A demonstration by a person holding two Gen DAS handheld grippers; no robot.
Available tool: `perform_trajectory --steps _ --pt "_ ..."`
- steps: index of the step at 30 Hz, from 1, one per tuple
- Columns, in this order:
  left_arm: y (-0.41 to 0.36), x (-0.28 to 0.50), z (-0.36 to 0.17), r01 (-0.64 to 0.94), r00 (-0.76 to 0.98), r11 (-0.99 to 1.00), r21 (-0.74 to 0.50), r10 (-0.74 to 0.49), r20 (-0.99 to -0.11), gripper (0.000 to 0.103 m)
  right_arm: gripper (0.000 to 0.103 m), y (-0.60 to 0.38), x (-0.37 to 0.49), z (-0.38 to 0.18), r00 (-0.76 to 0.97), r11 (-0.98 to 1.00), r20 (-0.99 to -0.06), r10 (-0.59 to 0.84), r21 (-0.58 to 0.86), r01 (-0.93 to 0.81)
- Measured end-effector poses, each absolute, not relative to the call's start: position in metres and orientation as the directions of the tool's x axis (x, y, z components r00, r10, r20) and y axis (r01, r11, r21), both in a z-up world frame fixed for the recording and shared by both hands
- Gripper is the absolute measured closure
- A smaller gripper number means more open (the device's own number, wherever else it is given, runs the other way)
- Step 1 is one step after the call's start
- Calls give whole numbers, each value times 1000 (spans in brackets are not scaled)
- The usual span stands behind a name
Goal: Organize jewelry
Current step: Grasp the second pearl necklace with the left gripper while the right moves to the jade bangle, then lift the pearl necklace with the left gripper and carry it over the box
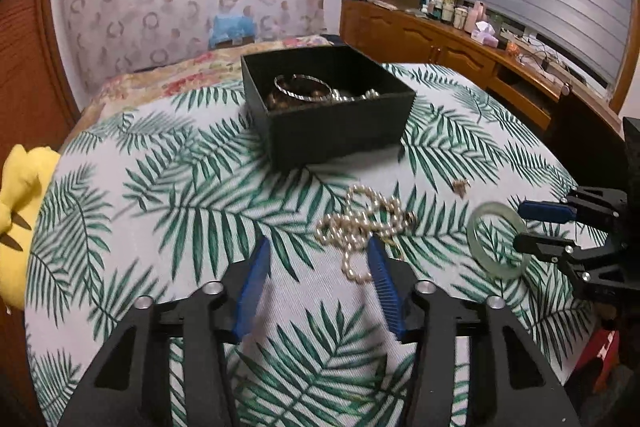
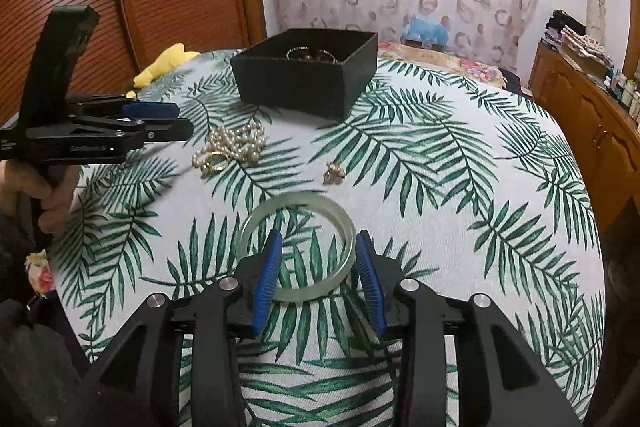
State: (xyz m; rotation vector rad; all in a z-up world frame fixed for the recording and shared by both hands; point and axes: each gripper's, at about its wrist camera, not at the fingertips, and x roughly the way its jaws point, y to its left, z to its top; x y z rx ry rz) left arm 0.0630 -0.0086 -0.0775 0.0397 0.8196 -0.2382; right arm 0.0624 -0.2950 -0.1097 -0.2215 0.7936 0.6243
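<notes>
Your right gripper [image 2: 316, 277] has its fingers spread on either side of the near rim of the pale green bangle [image 2: 297, 251]. The left finger pad overlaps the rim in the right wrist view. The right pad sits just outside it, and contact on that side cannot be confirmed. The bangle lies flat on the leaf-print cloth [image 2: 420, 187] covering the bed.

Your left gripper [image 1: 320, 279] also has its fingers spread, holding nothing. Its right finger [image 1: 384, 283] covers the near end of the pearl necklace [image 1: 360, 223], so you cannot tell whether it touches the strand. From the right wrist view the necklace lies in a heap with a gold ring [image 2: 216, 161] resting against it. In the left wrist view that ring is mostly hidden behind the pearls.

A small gold piece [image 2: 334, 171] lies apart on the cloth, between the necklace and the bangle. It is too small and blurred to identify.

The black box [image 1: 332, 131] stands open beyond the necklace. It holds a silver bangle [image 1: 304, 87], brown beads and some pearls. The near wall hides the box floor, so the remaining contents cannot be made out.

A yellow soft toy [image 1: 20, 211] is cut off at the frame edge.
</notes>
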Motion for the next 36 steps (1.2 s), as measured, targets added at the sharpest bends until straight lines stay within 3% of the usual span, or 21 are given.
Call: perform_trajectory --steps 5,9,20,23,25,36 --pt "-13 62 -83 243 633 966 -92 -230 -739 81 62 -295 61 -113 541 806 -723 429 36 -591" --pt "-20 66 -86 253 623 964 -82 -227 -749 89 62 -293 59 -115 548 804 -722 422 18 -595" --pt "-28 77 -93 249 605 967 -45 -192 -773 90 62 -291 58 -114 554 802 -719 419 6 -598" --pt "-30 79 -94 247 612 969 -25 -176 -771 99 62 -292 57 -114 554 802 -720 419 6 -598" --pt "-28 78 -93 245 613 969 -39 -186 -768 99 62 -292 57 -114 554 802 -720 419 7 -598" --pt "-3 50 -44 184 739 982 -37 -163 -654 99 62 -291 57 -116 550 803 -723 418 11 -596"
